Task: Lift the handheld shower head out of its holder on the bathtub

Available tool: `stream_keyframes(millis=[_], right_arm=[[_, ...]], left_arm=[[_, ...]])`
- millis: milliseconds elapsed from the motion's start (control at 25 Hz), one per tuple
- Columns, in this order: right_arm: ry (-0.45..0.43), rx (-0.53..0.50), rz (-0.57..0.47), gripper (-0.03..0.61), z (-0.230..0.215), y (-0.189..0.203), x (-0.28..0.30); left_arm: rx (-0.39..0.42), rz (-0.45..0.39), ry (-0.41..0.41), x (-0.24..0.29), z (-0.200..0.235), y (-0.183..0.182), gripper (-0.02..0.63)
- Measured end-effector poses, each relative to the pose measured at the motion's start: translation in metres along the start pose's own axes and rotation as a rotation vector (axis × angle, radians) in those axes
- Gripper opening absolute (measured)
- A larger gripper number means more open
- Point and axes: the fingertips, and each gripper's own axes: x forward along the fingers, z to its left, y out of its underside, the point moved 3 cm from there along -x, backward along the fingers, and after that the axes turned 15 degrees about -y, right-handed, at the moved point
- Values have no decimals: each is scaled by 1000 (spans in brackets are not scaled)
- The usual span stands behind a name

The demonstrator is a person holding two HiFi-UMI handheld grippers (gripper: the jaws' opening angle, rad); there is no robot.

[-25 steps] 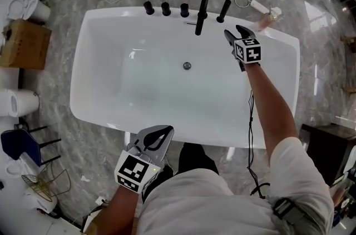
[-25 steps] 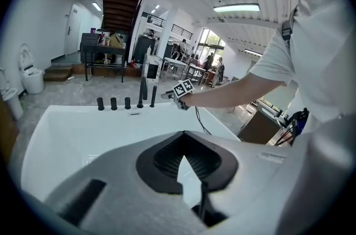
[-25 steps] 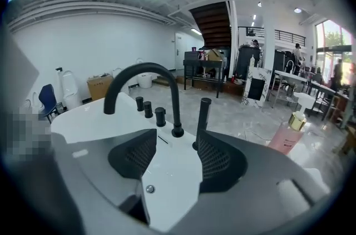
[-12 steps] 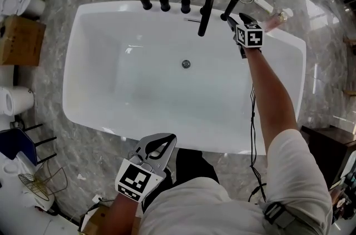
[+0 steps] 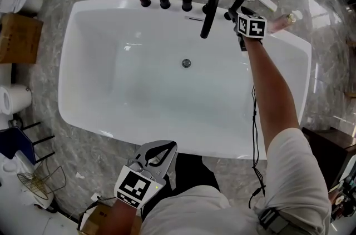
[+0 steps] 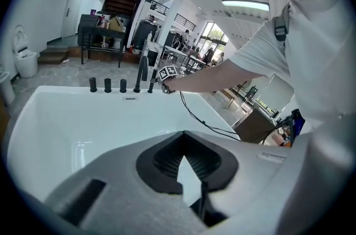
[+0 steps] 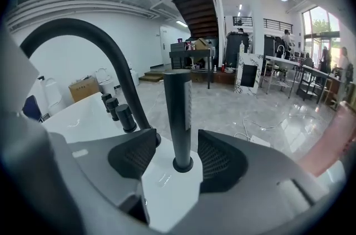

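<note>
Now, open right hand-held gripper (image 7: 177, 138) straddles the handheld shower head (image 7: 178, 106), upright in its holder (image 7: 182, 164) on the bathtub (image 5: 167, 135) rim.
Stiff, slick, likely light rod: clamp mid-shaft, lift straight up; left hand-held gripper (image 5: 168, 145) closed, empty.

1. The white bathtub (image 5: 71, 50) fills the middle of the view, its drain (image 5: 187, 63) uncovered.
2. On the far rim stand three black knobs (image 5: 164, 0), a spout (image 5: 209, 11) and the handheld shower head (image 5: 237, 4).
3. The right gripper (image 5: 241, 13) is at the shower head; whether they touch cannot be told.
4. The left gripper (image 5: 166, 146) hangs outside the near rim, its tips together.
</note>
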Motion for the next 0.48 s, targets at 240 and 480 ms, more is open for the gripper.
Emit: stream_keyframes(millis=[240, 480], right_arm=[[-12, 29, 17, 239, -10, 0, 19], [2, 7, 12, 150, -11, -3, 24]], left_arm=[[-17, 7, 8, 8, 1, 7, 8], [-35, 37, 8, 7, 3, 19, 6]])
